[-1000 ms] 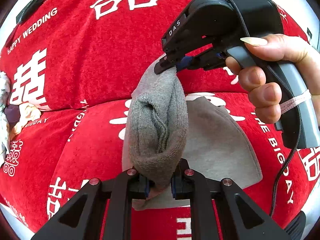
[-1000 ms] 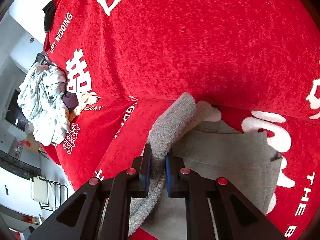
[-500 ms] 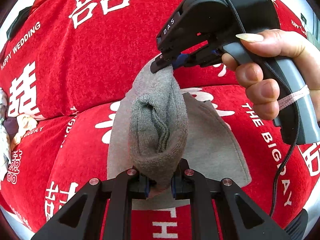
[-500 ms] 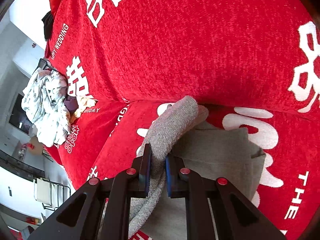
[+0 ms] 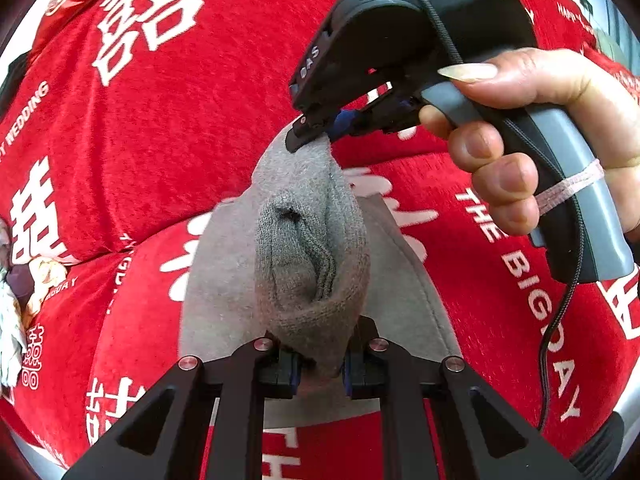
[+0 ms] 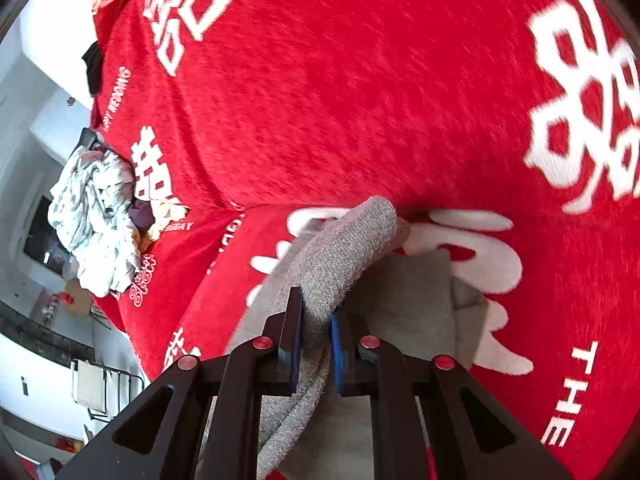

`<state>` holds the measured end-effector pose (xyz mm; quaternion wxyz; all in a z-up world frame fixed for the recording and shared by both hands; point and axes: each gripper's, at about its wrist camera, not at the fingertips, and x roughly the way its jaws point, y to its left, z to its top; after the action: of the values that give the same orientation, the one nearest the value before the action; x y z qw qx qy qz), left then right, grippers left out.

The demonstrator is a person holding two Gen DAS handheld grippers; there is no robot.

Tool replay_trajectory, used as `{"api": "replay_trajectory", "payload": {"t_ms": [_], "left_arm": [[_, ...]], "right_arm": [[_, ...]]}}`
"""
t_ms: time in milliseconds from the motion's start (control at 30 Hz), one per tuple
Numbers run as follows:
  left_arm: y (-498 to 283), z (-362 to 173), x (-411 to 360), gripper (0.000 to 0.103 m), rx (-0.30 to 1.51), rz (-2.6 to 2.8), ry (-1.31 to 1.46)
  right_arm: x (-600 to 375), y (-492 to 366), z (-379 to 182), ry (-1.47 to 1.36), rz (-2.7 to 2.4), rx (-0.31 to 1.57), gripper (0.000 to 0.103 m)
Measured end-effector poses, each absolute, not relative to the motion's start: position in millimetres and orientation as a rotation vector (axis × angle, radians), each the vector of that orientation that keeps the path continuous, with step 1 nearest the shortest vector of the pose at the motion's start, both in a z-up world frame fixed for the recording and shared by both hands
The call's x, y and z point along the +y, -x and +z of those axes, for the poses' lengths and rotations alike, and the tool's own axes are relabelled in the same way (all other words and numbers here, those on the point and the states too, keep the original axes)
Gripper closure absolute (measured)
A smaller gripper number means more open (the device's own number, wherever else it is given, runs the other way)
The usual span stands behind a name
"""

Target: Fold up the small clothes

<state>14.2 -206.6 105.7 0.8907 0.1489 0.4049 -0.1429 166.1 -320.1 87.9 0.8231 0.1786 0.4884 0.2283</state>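
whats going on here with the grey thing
A person is holding a grey knitted sock stretched between two handheld grippers. The left gripper is shut on one end and the right gripper on the other, with the sock lifted above a flat light-grey cloth that lies on a red sofa cover with white lettering. A heap of pale crumpled laundry waits off to the side.

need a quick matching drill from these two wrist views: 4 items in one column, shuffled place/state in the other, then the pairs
Items:
1. left gripper
2. right gripper
3. grey cloth
4. pile of pale clothes

States:
A. heaped far off at the sofa's left end
B. clamped on the sock's far end
C. lying flat on the red cover
D. clamped on the sock's near end

Pairs: 1-D, 2-B, 3-C, 4-A
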Motion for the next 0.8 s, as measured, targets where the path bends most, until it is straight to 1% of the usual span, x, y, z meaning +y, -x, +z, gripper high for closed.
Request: {"api": "replay_trajectory", "payload": {"t_ms": [167,400,600,800], "left_arm": [[-14.1,92.7,-226.4,0.087,0.852,-0.298,-0.361],[-7.8,98.7,-243.6,0.087,0.811,-0.325,-0.379],[-15.8,66.3,-255.3,0.087,0.877,-0.325,-0.416],[-12.9,43.5,-263.3,0.087,0.868,-0.312,-0.479]], "right_arm": [[-336.1,-168.3,71.6,-0.406,0.481,1.05,0.09],[-356.9,-164.4,78.7,-0.425,0.512,0.996,0.09],[-371.8,-168.1,37.4,-0.447,0.462,1.061,0.09],[-388.7,-166.2,7.9,-0.487,0.424,1.092,0.09]]}}
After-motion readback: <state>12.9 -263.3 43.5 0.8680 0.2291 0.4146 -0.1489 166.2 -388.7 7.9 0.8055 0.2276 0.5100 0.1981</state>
